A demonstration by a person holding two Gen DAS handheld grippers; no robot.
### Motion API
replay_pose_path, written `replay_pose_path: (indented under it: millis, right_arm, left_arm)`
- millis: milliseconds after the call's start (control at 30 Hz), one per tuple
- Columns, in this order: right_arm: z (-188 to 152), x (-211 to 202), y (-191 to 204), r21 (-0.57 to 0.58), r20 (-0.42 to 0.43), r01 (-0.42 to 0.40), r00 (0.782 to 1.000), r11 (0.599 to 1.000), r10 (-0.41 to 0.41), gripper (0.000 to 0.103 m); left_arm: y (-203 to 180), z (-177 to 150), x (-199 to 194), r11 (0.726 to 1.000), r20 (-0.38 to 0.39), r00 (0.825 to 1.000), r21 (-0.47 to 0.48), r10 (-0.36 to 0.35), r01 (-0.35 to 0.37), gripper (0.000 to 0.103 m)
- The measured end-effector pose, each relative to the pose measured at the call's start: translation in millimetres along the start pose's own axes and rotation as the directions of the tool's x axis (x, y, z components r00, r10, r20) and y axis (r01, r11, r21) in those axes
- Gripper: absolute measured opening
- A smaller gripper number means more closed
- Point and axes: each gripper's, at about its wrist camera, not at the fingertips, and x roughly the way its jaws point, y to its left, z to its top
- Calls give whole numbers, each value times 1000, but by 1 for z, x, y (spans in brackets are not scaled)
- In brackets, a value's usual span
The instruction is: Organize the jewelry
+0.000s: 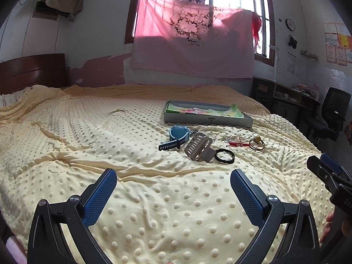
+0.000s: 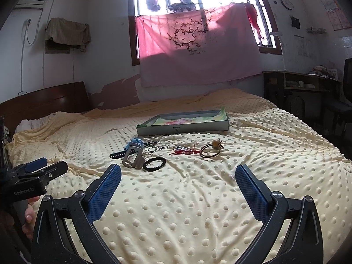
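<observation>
Small items lie in a loose row on the yellow dotted bedspread (image 1: 88, 132): a blue watch (image 1: 178, 135) (image 2: 134, 146), a grey metal buckle (image 1: 199, 149) (image 2: 133, 158), a black hair tie (image 1: 224, 155) (image 2: 154, 164), a red cord bracelet (image 1: 238, 144) (image 2: 187, 151) and a brown bangle with a bead (image 1: 257, 144) (image 2: 210, 150). Behind them sits a shallow grey box (image 1: 208, 120) (image 2: 182, 129) lined with printed cloth. My left gripper (image 1: 173, 181) and right gripper (image 2: 178, 177) both hover open and empty, short of the items.
A dark wooden headboard (image 1: 33, 72) stands at the left. A desk (image 1: 283, 94) and a black chair (image 1: 330, 114) stand beyond the bed's right edge. Bare bedspread stretches widely to the left of the items. A hand (image 2: 28, 213) holds the left gripper's handle.
</observation>
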Motion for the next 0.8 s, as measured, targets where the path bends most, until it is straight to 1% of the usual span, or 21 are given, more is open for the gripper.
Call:
replay_pose_path:
  millis: [67,300,467,667,700,733,800]
  right_arm:
    - [7,7,-6,1,-9,-20,1000,1000,20,102]
    - [23,34,-13,-23,-29,-46,999,999,45,102]
    - [31,61,-11,-14,-35,-64,997,998,63,102]
    - [39,93,1,-19,-18,-79,997,997,78,100]
    - [40,100,3,-16,-23,-87,996,996,87,95]
    - [40,106,4,-15,-29,-94,995,995,93,83]
    - [39,120,6,-18,-55,-101,993,995,100,72]
  left_arm:
    - [-2,6,7,1000,-11,1000,-1,-19,19,103]
    - [-7,22,39,998,-58,996,22,-65,67,103]
    - [-7,33,59,996,-55,996,50,-67,70,103]
    - [0,50,85,996,-57,995,43,-78,81,103]
    - [1,52,90,996,-56,995,41,-83,85,103]
    - [2,54,94,995,-56,995,39,-88,90,103]
    - [4,58,104,994,-60,993,33,-100,103,103]
